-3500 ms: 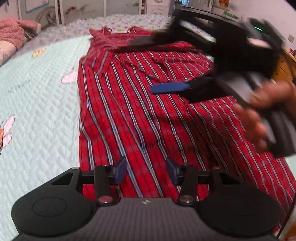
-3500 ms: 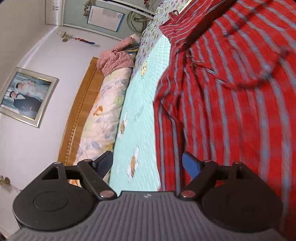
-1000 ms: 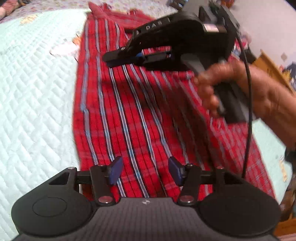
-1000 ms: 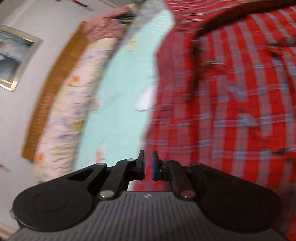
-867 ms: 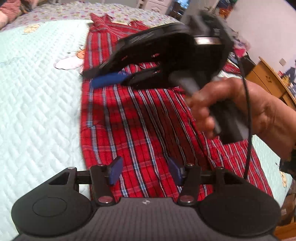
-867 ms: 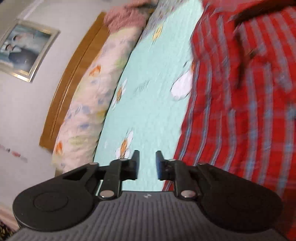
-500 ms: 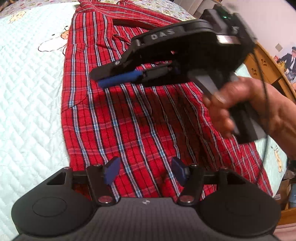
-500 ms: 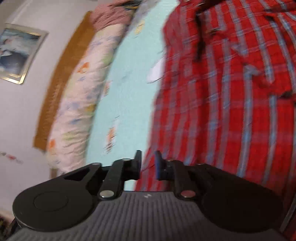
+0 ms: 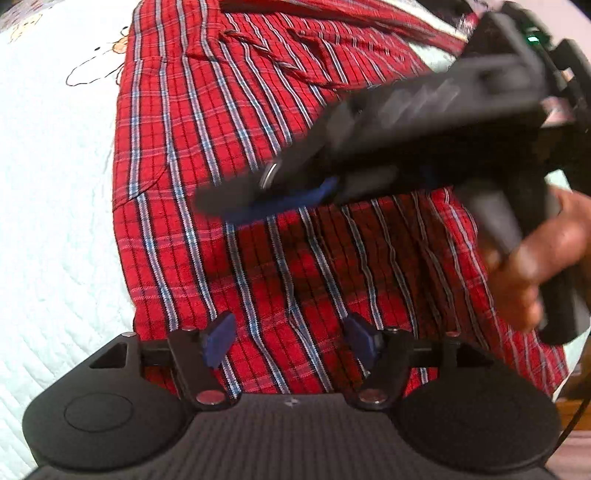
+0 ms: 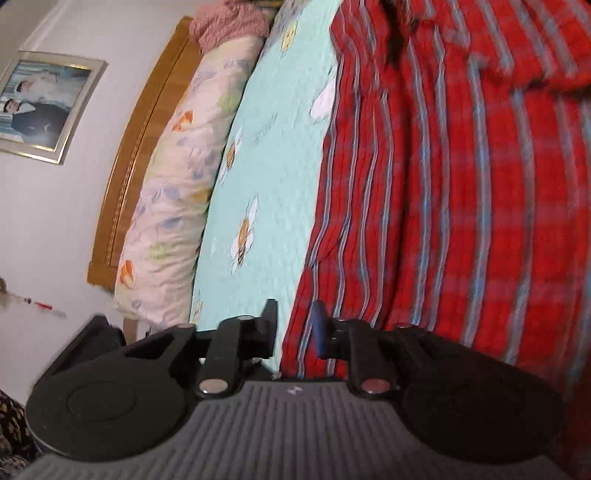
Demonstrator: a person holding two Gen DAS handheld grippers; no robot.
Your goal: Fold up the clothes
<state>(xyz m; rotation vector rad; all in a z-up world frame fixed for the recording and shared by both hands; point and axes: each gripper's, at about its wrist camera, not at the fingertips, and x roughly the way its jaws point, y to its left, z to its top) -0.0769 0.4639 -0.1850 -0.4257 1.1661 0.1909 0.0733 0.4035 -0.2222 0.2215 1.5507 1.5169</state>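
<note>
A red plaid shirt [image 9: 258, 147] lies flat on a pale quilted bedspread [image 9: 55, 184]. My left gripper [image 9: 290, 339] points down at the shirt's near hem. Its jaws are opening, with cloth below them but nothing pinched. My right gripper [image 9: 236, 205], held by a hand [image 9: 535, 266], hovers blurred over the shirt's middle. In the right wrist view, the right gripper [image 10: 294, 328] shows a narrow gap with nothing in it, just over the shirt's [image 10: 443, 184] left edge where it meets the bedspread [image 10: 266, 147].
A floral pillow [image 10: 177, 177] lies along a wooden headboard [image 10: 129, 158], with a pink cloth [image 10: 229, 26] at its far end. A framed picture [image 10: 44, 103] hangs on the wall. Wooden furniture [image 9: 572, 410] stands past the bed's right side.
The left jaws have spread wider and tilted down toward the hem. The right jaws parted from almost shut to a narrow gap, and that gripper swung nearer across the shirt.
</note>
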